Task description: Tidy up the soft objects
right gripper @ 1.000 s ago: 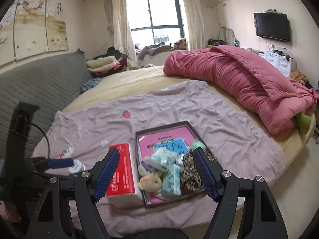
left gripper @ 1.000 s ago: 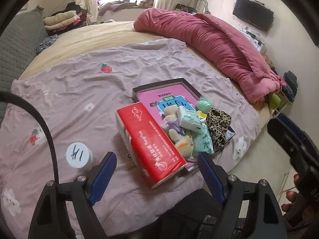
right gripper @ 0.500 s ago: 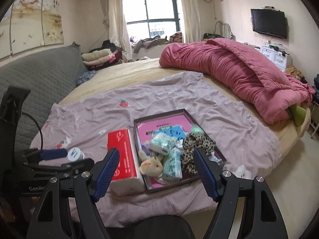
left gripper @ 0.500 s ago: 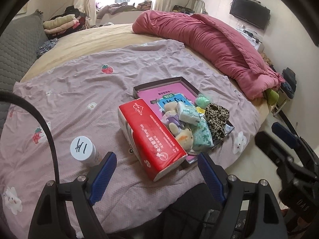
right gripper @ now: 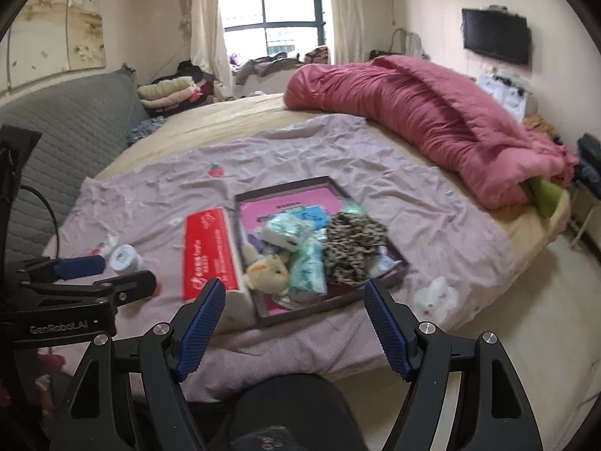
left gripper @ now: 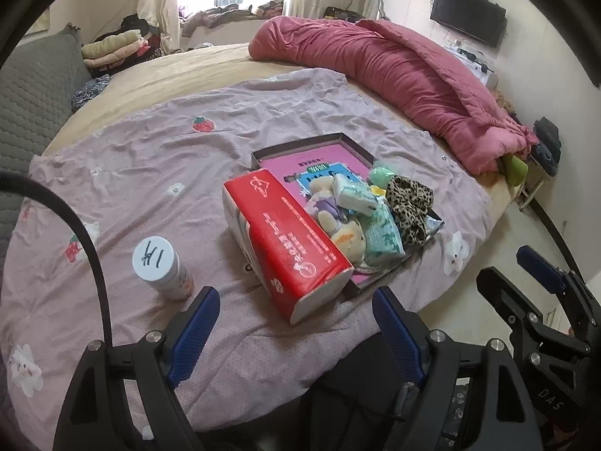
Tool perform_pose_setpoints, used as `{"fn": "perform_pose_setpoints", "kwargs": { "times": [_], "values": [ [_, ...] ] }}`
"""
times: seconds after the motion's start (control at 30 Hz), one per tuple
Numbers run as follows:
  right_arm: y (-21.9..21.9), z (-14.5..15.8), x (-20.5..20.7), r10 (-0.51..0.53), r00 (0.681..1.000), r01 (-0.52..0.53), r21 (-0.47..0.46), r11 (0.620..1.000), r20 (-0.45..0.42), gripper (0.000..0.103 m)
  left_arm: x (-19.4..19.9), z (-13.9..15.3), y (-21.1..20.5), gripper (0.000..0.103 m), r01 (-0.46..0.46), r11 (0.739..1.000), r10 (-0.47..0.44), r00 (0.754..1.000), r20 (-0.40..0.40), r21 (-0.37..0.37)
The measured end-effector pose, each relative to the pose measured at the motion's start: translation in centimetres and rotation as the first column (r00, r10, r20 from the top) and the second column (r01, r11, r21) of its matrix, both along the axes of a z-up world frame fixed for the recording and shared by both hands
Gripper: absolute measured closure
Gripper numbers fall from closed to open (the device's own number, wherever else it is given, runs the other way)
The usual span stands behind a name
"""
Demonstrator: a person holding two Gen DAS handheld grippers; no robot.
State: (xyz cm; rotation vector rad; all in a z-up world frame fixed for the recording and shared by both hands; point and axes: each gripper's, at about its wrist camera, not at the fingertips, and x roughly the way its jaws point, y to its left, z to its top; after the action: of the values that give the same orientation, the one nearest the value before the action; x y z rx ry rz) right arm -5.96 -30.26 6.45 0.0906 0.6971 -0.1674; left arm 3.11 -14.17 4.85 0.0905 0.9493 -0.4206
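Both grippers have dropped closer to the bed (left gripper: 157,150). Left gripper (left gripper: 296,323) and right gripper (right gripper: 295,317) hover, jaws spread, empty. Soft toys (left gripper: 349,236) sit piled in a tray (left gripper: 300,148).

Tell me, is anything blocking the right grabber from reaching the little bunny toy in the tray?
Nothing visible blocks it. The right gripper is open and empty, and only bare blanket and the tray's low near wall lie before the plush bunny. The red tissue box stands just beside the bunny, tissue packs on its other side.
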Motion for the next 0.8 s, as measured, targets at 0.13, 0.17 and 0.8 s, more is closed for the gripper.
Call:
{"fn": "perform_pose_setpoints", "kwargs": {
  "times": [0.13, 0.17, 0.8],
  "values": [
    [-0.1, -0.1, -0.8, -0.019, 1.000, 0.019, -0.011, 1.000, 0.013, 0.026, -0.5, -0.9, -0.1, 0.020, -0.011, 1.000, 0.011, 1.000, -0.024, 0.001],
    [-0.1, -0.2, -0.9, -0.015, 1.000, 0.015, -0.005, 1.000, 0.012, 0.026, -0.6, -1.3, -0.2, 0.020, -0.019, 1.000, 0.019, 0.999, -0.033, 0.016],
    [-0.6, -2.2, -0.6, -0.004, 0.999, 0.005, 0.030, 1.000, -0.043, 0.026, -1.4, -2.7, -0.7, 0.020, -0.002, 0.999, 0.004, 0.999, -0.039, 0.042]
  ]
}}
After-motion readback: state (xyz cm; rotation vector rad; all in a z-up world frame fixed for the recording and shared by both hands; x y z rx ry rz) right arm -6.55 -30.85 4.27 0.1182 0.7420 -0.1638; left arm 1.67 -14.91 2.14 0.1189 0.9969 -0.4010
